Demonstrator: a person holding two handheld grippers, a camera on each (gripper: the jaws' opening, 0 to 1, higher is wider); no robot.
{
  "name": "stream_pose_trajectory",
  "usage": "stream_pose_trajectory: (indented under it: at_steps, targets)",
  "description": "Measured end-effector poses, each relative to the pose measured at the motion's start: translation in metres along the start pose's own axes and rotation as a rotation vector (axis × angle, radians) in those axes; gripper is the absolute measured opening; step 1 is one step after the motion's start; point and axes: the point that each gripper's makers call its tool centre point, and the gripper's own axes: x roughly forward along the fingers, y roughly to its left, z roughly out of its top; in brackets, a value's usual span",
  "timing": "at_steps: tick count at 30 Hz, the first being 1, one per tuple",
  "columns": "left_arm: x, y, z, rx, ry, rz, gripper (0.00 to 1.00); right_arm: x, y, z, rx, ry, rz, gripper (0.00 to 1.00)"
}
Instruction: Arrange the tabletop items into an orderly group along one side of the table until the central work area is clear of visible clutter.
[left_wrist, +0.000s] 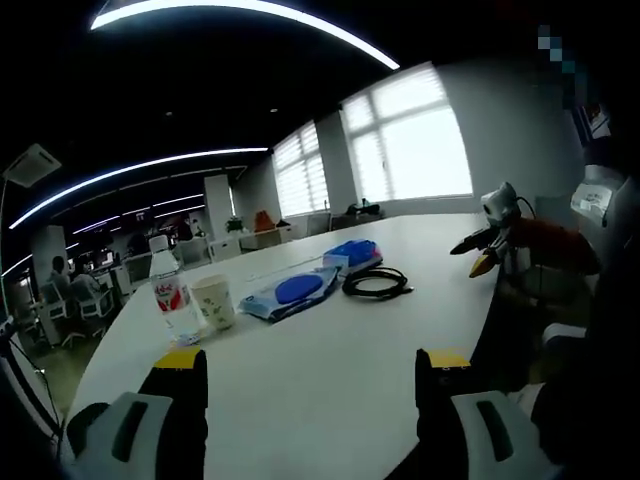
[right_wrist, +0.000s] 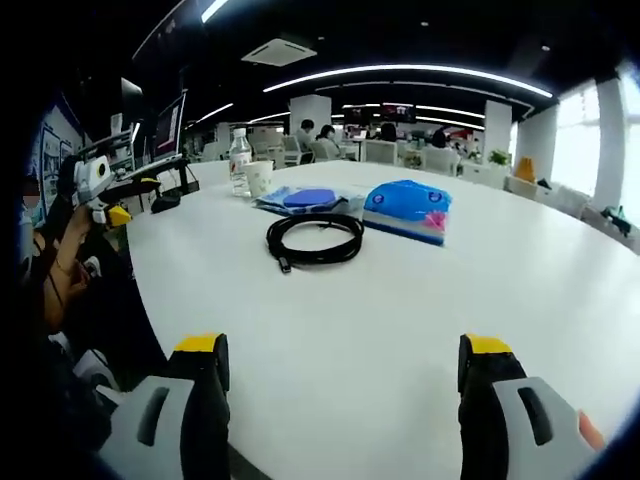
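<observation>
Cable (right_wrist: 314, 239) between pouch (right_wrist: 309, 200) and packet (right_wrist: 407, 211)

No readable text anywhere. Bottle (left_wrist: 172, 296) has a red-and-white label, print too small to read. Cup (left_wrist: 214, 300) and blue pack (right_wrist: 407, 211) markings also illegible.
</observation>
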Motion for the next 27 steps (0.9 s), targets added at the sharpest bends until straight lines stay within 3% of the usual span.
stream_pose_trajectory:
  at_steps: [4, 16, 20, 22, 27]
  targets:
    - [-0.001, 0.001, -0.005, 0.011, 0.028, 0.013, 0.85, -0.001, -0.001, 0.001, -0.004, -0.007, -0.002, 0.91]
    - [-0.004, 0.004, -0.004, 0.010, 0.023, 0.023, 0.85, -0.001, 0.000, 0.006, 0.005, -0.034, -0.007, 0.98]
    - [-0.005, 0.005, -0.002, 0.012, 0.016, 0.025, 0.86, -0.002, -0.002, 0.013, 0.006, -0.080, -0.027, 1.00]
    - [-0.006, 0.006, 0.001, 0.012, 0.002, 0.029, 0.86, -0.003, -0.001, 0.022, 0.017, -0.136, -0.021, 1.00]
    - [-0.007, 0.006, 0.004, 0.009, -0.019, 0.032, 0.87, -0.004, 0.001, 0.023, 0.024, -0.147, -0.025, 1.00]
